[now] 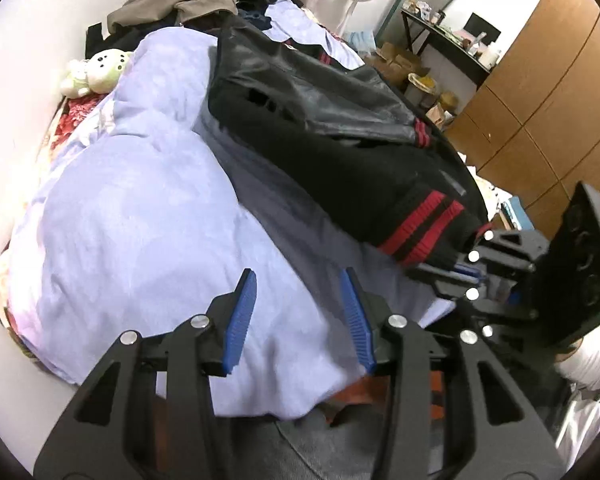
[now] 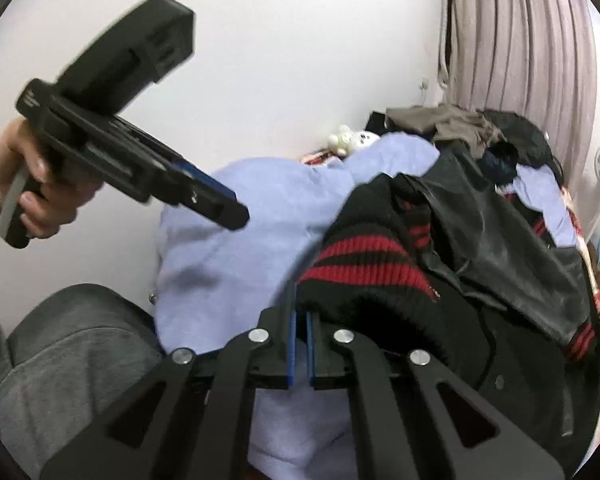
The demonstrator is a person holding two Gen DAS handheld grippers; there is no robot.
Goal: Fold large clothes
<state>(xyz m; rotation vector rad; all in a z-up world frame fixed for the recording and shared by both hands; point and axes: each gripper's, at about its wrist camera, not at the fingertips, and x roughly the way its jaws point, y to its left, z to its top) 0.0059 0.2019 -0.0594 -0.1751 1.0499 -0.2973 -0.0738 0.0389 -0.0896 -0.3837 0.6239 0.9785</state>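
- Two grippers were in view above a bed covered by a lavender duvet (image 1: pixel 140 216).
- Left gripper (image 1: pixel 298 320) hovered over the duvet with its blue-padded fingers (image 1: pixel 240 320) spread wide and nothing between them; from the right wrist view it angled downward, gripped by a bare hand (image 2: pixel 40 184) with a bracelet at the wrist.
- Right gripper (image 2: pixel 300 344) had its jaws drawn nearly together on the ribbed red-and-black hem (image 2: pixel 364 264) of a black varsity-style jacket (image 1: pixel 340 128); the hem bunched over the fingertips.
- Jacket lay across the right side of the bed, its leather-like sleeves (image 1: pixel 328 92) folded on top of the knit body, a striped cuff (image 1: pixel 422 132) near the far edge.
- Fabric hid the pad tips in the right wrist view, so how much cloth sat between them could not be made out.
- Motion blur softened the hem and the left gripper's tip in that view.
- Piled clothes (image 1: pixel 188 0) at the bed's far end, with a plush toy (image 1: pixel 96 72) beside them, were too tangled to tell apart.
- Grey trousers (image 2: pixel 60 360) of the person were cut off at the lower frame edge.
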